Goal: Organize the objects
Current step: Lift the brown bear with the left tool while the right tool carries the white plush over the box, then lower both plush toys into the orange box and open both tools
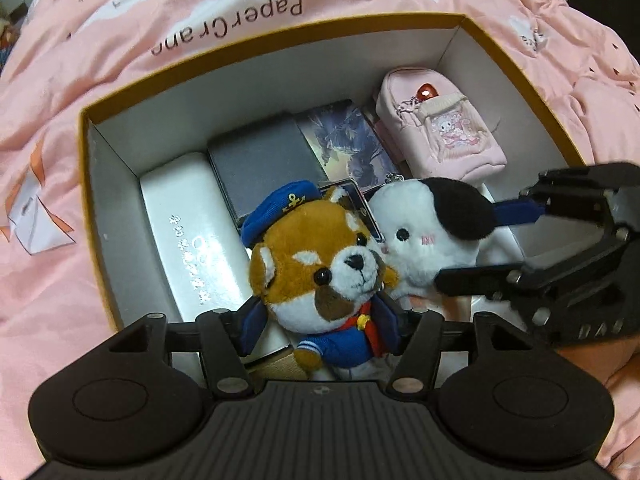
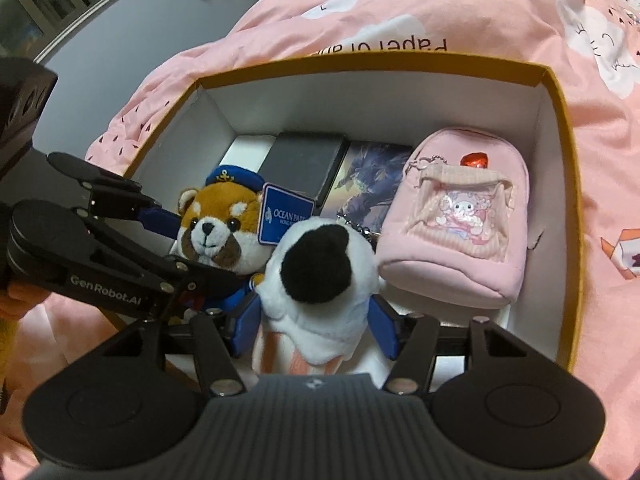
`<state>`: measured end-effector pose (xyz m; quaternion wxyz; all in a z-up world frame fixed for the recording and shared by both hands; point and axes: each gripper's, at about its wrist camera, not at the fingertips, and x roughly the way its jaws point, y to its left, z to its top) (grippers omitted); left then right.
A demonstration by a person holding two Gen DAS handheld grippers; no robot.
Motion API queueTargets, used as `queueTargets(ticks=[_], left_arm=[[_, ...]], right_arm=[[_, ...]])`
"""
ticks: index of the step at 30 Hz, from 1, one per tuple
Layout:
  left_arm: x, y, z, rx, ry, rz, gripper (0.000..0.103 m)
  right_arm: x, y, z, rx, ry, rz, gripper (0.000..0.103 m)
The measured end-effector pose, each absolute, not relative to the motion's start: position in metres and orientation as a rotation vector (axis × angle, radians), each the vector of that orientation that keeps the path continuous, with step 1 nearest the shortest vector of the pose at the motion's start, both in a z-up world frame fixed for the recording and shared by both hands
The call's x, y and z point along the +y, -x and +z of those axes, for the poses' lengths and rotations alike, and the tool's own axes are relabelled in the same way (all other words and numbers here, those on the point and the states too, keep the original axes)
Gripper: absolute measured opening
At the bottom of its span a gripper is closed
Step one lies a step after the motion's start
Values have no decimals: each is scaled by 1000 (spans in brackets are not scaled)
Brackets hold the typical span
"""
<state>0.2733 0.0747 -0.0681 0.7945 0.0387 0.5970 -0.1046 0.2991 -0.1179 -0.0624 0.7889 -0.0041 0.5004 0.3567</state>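
1. Open cardboard box (image 1: 516,68), white inside with a mustard rim, sits on a bed under a pink quilt (image 1: 80,160).
2. Flat along the box floor, side by side: white case (image 1: 192,240), grey box (image 1: 260,164), illustrated card box (image 1: 352,148).
3. Pink mini backpack (image 2: 460,224) lies against the right wall of the box, a red item poking out of its front pocket.
4. Red panda plush (image 1: 320,268) in a blue sailor cap and jacket is in the box, on top of the flat items, with a blue "Ocean Park" tag (image 2: 282,216) behind its head.
5. White plush with a black patch (image 2: 316,276) is just beside it, touching, nearer the backpack.
6. Left gripper (image 1: 320,320): jaws straddle the panda's body; blue fingers (image 1: 252,328) flank it. Can't tell whether the pads press on it.
7. Right gripper (image 2: 316,330): jaws either side of the white plush's lower body; same call, contact unclear.
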Motion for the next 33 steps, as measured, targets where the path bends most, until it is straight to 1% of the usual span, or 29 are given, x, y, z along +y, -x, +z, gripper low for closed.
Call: queueTargets(ticks=[3,5,7,10,11,13,14,15,16,18,19,22,24,25,28,31,32,33], left_arm=[[76,-264,-55,1237,-92,-231,71],[80,-262,-45,1199,-68,-221,69],[86,-261,-35,1124,-34,-193,67],[93,-267,-32,1058,38,-157,61],[94,-270,-34,1047,66,-153,57],[93,-275,-41,1047,95,-144,46],[94,-278,-45,1061,105,-128,43],[94,-281,-48,1069,116,-119,38],[94,-282,-51,1087,127,-113,37],[98,-285,-56,1135,152,-86,19],[98,-286,-57,1157,150,-71,15],[100,-287,-63,1160,177,-61,14],[98,-288,-67,1156,186,-70,10],[96,-288,-70,1156,170,-65,10],[91,-288,-71,1150,136,-47,10],[88,-285,-68,1127,101,-36,11],[87,-283,-66,1116,93,-34,11],[87,-280,-64,1102,85,-28,14]], right_arm=[[-125,-296,-53,1030,17,749,61],[-128,-296,-48,1003,14,743,60],[-132,-297,-44,985,-3,739,49],[-133,-302,-44,986,-31,735,44],[-132,-303,-45,992,-47,737,43],[-131,-306,-49,1005,-81,746,39],[-130,-307,-51,1014,-91,747,37],[-130,-308,-53,1020,-100,749,36],[-129,-307,-53,1018,-99,749,36],[-128,-307,-54,1010,-86,755,36],[-127,-307,-54,1007,-83,759,36],[-123,-309,-56,1005,-88,769,35],[-120,-309,-56,1004,-85,771,35],[-118,-309,-57,1005,-76,767,35],[-111,-310,-61,1019,-20,729,34],[-112,-311,-60,1021,-30,733,35],[-112,-311,-59,1015,-27,736,35],[-114,-309,-58,1009,-23,739,38]])
